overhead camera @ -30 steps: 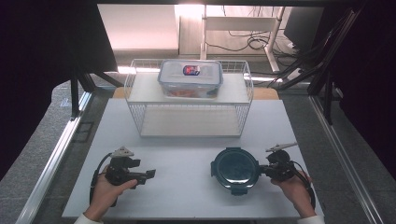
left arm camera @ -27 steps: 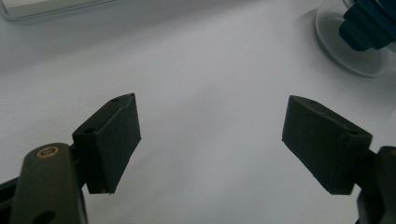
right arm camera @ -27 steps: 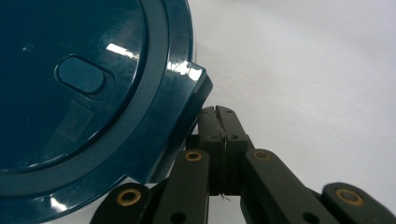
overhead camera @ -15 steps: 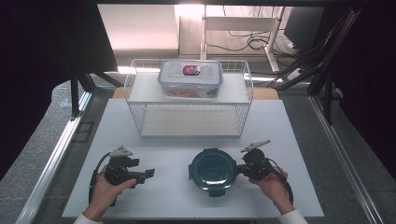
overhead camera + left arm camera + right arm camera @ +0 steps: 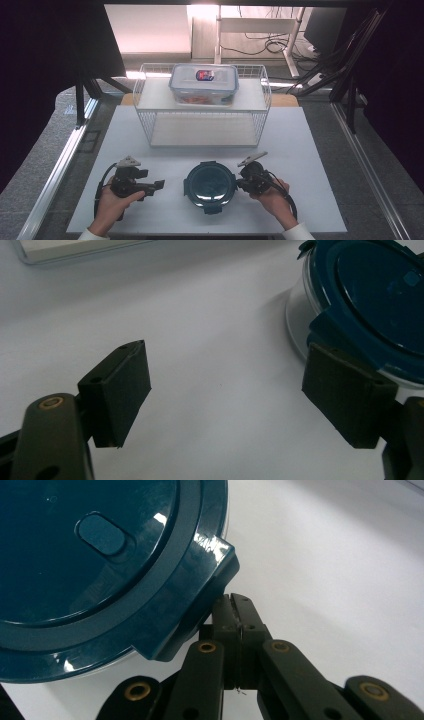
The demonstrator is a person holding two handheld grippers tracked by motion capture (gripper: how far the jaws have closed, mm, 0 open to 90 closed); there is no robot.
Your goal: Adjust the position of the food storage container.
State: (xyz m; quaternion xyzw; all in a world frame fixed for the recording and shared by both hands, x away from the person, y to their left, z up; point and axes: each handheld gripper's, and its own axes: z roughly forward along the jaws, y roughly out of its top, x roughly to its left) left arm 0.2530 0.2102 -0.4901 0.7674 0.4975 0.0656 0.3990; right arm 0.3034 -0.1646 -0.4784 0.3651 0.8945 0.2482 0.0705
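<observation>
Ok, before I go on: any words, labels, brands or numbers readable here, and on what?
No text can be read.
Red and blue label on the lid of the clear box on the wire rack: too small and blurred to read.
Round container's dark teal lid: a plain raised oval tab, no lettering.
Claws and white table: no markings visible.

Legible text: none. The clear lidded container (image 5: 204, 84) on top of the wire rack (image 5: 150, 100) carries a red-and-blue label (image 5: 204, 75) on its lid, too small and blurred to read. The round container's dark teal lid (image 5: 210, 183) bears no readable marking.
</observation>
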